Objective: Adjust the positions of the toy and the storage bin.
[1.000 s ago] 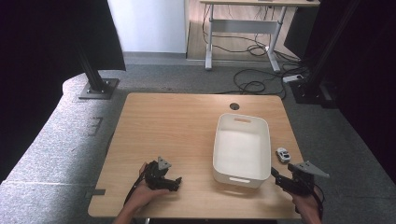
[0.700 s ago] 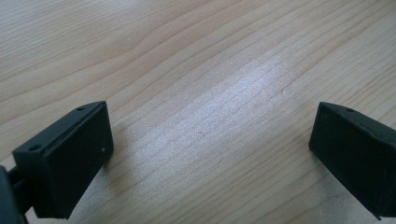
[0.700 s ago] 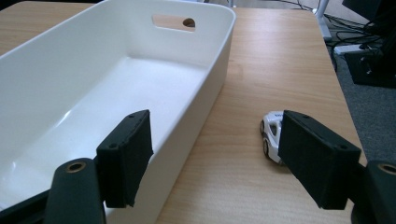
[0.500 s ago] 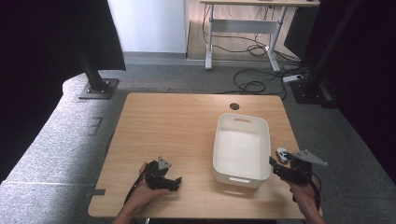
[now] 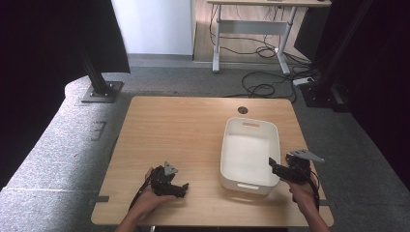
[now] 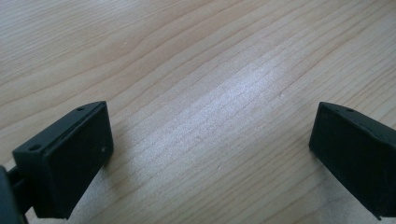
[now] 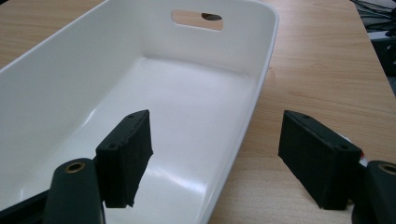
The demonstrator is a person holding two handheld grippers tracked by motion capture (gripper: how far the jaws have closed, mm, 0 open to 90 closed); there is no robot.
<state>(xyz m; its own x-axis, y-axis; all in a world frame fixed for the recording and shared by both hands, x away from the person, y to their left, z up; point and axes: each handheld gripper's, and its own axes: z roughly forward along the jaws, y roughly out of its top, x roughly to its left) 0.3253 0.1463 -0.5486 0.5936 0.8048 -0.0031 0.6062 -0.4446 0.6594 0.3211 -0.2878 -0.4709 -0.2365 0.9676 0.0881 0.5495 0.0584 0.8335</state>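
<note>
Right claw (image 5: 273, 165) spread wide, straddling the white tub's (image 5: 249, 125) rim at lower right. Left claw (image 5: 183, 187) spread over bare tabletop (image 5: 179, 125). No readable writing.

Both forearms are seen entering from the near edge in the high view, one claw held in each hand. The left claw (image 5: 180, 187) is held low, its body gripped from behind by the left hand (image 5: 151, 199), and its jaws are pointed to the right. In the left gripper view its two black jaws are spread wide apart with nothing between them. The right claw (image 5: 273, 167) is raised slightly in the right hand (image 5: 300, 189) and aimed leftward. Its jaws are likewise parted widely, and nothing is clamped.
</note>
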